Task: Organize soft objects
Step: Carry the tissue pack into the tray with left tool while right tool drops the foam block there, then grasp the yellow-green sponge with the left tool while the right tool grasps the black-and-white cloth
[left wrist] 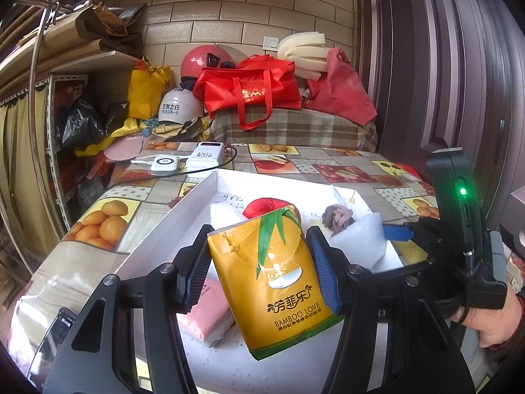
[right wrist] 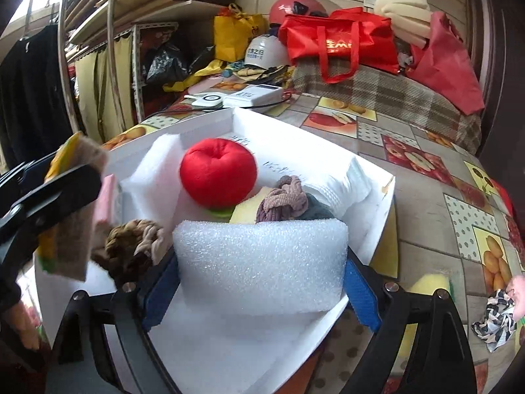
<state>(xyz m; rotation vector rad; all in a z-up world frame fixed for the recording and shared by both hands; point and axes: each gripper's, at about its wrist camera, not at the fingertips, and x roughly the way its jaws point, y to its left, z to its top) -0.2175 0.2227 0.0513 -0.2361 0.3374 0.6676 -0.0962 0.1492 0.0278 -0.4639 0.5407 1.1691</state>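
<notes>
Left wrist view shows my left gripper (left wrist: 259, 272) pinching the tissue pack (left wrist: 272, 282) upright above the white box (left wrist: 170, 223), nearer its left side, while my right gripper (right wrist: 261, 269) clamps the foam pad (right wrist: 259, 262) crosswise.

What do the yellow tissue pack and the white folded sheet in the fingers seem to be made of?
The yellow tissue pack looks like thin glossy plastic film: it wrinkles and shines. The white folded sheet appears to be soft packing foam, matte, with a fine bubbly texture.
</notes>
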